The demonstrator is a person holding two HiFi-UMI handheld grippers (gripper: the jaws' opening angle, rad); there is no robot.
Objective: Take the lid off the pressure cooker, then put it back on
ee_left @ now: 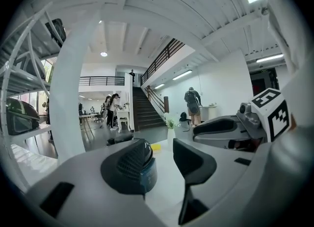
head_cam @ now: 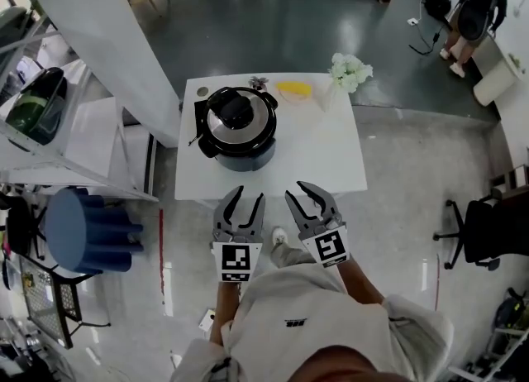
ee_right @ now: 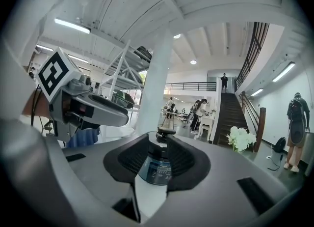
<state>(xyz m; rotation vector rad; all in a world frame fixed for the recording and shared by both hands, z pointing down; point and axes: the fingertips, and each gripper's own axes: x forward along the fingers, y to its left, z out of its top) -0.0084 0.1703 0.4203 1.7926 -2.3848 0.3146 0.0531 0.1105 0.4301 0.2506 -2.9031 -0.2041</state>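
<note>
The pressure cooker (head_cam: 240, 128) stands on the left half of the white surface (head_cam: 331, 157), with its lid (head_cam: 240, 116) seated on top and the black knob at the centre of the lid facing up. Both tools are held side by side at the near edge of the surface, well apart from the cooker and touching nothing. The left tool (head_cam: 250, 193) has its jaws partly apart; in the left gripper view (ee_left: 162, 155) only bare white surface shows in the gap between them, and the cooker's dark blue body (ee_left: 147, 172) peeks out from behind the left-hand jaw, so it sits off that tool's line. The right tool (head_cam: 296, 189) also stands a little open and empty, its gap narrower, and in the right gripper view (ee_right: 158, 153) the cooker (ee_right: 156, 168) appears framed between the two jaws but far beyond them (the pads are on nothing). At the far edge of the surface lie a yellow object (head_cam: 294, 88) and, at the far right corner, a vase of white flowers (head_cam: 350, 70). A blue stool (head_cam: 83, 230) stands on the floor to the left of the surface.
</note>
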